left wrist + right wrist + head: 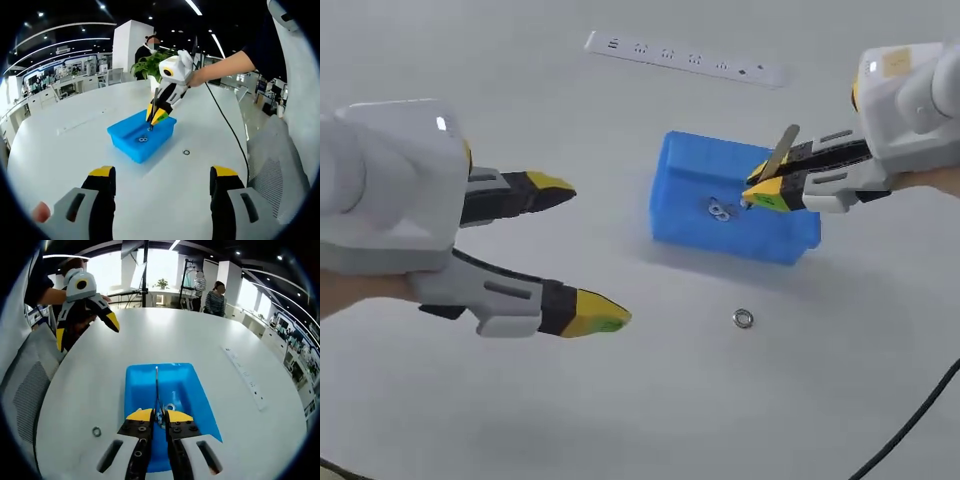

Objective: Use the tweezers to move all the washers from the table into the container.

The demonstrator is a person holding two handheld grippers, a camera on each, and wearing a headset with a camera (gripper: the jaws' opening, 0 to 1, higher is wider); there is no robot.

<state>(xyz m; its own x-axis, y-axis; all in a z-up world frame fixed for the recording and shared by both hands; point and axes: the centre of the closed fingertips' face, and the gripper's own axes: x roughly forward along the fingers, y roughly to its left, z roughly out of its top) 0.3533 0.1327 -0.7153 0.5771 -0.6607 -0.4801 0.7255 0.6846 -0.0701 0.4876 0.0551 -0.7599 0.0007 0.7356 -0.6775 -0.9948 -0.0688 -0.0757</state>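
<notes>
Nearest the viewer, the left gripper [578, 252] hangs above the white table [470, 400] with its two yellow-tipped jaws spread wide and nothing between them. A dark cable [910, 420] crosses the near right corner of the table. Just beyond the left gripper's tips, a single washer [743, 318] lies flat on the bare table, close to the near wall of the blue container [670, 215] but apart from it. Farther on, the container stands upright and open; washers [720, 210] rest on its floor near the middle. The right gripper [760, 195] reaches in over the container's right part, its jaws pressed together on the tweezers [782, 152], which are held tilted, one end rising above the jaws and the other pointing down into the container close to the washers. Whether the tweezer tips are pinched together or hold anything cannot be told. Farthest away, a white power strip [685, 57] lies on the table, well apart from the container.
</notes>
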